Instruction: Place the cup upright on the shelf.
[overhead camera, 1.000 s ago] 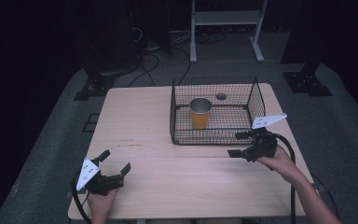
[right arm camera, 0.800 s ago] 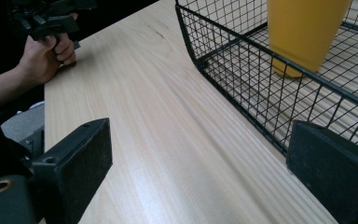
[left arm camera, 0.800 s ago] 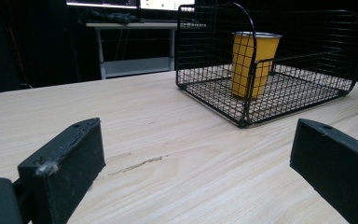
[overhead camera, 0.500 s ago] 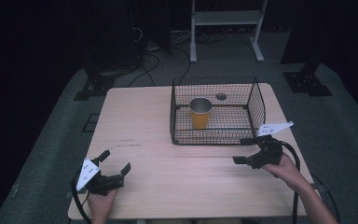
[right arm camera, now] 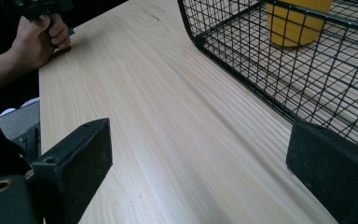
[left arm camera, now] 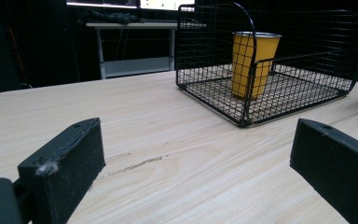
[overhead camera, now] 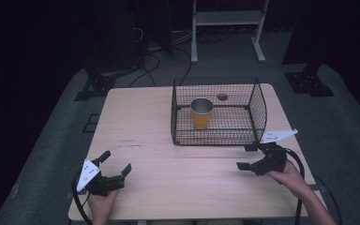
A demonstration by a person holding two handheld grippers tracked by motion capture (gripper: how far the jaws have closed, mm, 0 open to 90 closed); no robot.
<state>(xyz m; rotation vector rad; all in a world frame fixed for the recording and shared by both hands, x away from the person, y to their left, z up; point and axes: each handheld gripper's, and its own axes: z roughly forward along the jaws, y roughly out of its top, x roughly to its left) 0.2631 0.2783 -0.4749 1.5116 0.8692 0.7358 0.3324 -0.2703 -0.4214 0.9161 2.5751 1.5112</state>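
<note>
A black wire basket [overhead camera: 258, 110] stands on the far right part of the wooden table [overhead camera: 140, 122]. A yellow cup [overhead camera: 201, 114] with a metal rim stands upright inside it. My left gripper [overhead camera: 116, 163] rests low at the near left corner, jaws open and empty, facing the basket [left arm camera: 242, 100] and the cup [left arm camera: 254, 63]. My right gripper [overhead camera: 243, 156] is open and empty just in front of the basket's near right corner, pointing left along the basket's front wall [right arm camera: 242, 79]. The cup [right arm camera: 293, 23] shows behind the mesh.
A small dark round thing [overhead camera: 222, 97] lies at the back of the basket. The hand holding the left gripper [right arm camera: 37, 42] is seen far across the table. A white metal stand [overhead camera: 225, 18] and cables sit on the floor beyond the table.
My right gripper has moved right and toward the table's near edge, sinking a little, away from the basket's front. The left gripper has stayed put.
</note>
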